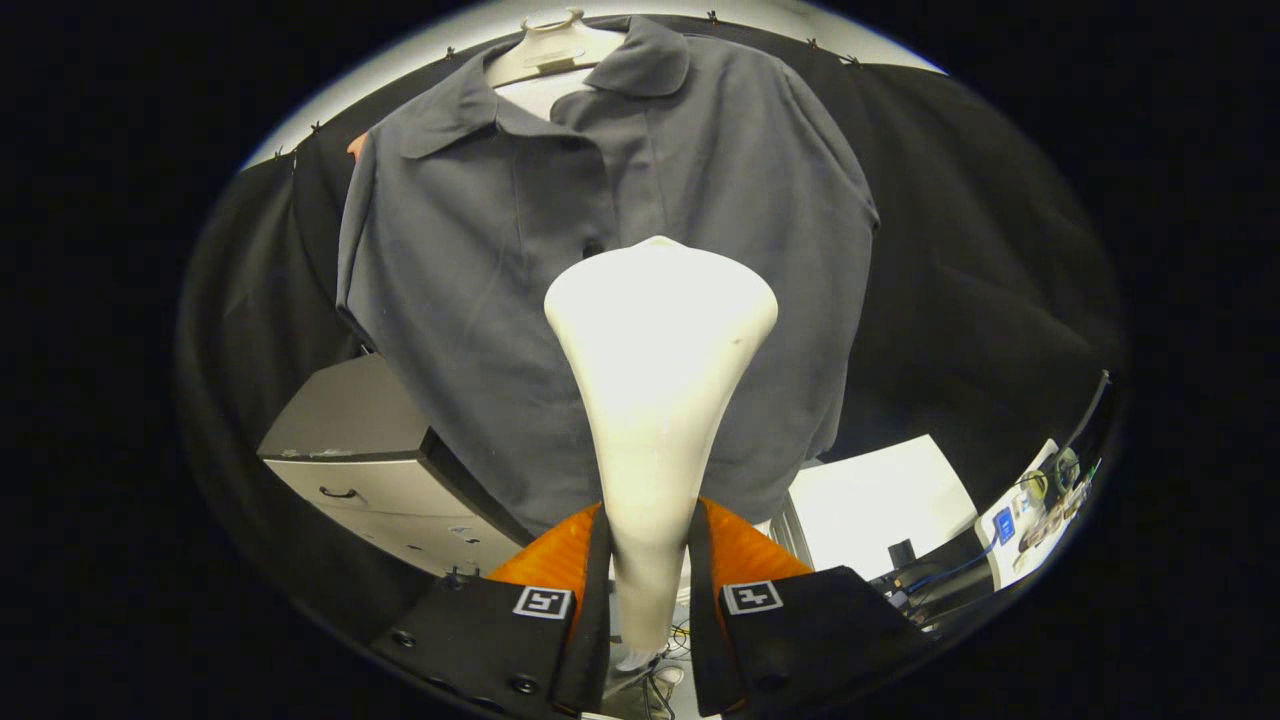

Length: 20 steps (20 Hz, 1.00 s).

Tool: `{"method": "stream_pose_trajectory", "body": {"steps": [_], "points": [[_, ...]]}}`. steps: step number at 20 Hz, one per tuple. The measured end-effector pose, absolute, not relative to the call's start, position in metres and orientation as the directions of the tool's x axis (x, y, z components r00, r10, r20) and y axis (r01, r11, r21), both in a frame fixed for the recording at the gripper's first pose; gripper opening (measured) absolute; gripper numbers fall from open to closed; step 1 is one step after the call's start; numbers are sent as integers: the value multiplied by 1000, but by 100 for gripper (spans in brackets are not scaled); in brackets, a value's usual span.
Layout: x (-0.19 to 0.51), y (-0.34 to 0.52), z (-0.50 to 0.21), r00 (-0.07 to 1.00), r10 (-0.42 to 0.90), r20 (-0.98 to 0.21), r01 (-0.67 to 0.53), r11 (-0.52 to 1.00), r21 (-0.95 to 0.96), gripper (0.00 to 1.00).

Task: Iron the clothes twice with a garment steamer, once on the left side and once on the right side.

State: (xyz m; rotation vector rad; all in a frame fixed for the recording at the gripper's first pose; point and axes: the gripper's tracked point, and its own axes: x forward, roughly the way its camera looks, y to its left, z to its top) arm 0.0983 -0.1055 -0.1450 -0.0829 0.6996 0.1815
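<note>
**Steamer held up to shirt front**

Gripper [648, 560] is closed on the steamer [655, 380], both fingers pressing its narrow neck. Steamer head points up at the grey shirt [480, 300], on a hanger [545, 48], near the button placket. Cabinet [370, 450] stands lower left.

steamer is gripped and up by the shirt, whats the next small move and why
Probably ease the garment steamer forward onto one side panel of the grey shirt. The gripper is shut on its handle, the head faces the placket mid-chest, and contact cannot be confirmed.
</note>
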Motion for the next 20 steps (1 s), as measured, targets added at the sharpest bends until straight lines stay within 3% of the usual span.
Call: {"method": "stream_pose_trajectory", "body": {"steps": [20], "points": [[176,-149,-27,861,133,-491,-179,983,-47,41]]}}
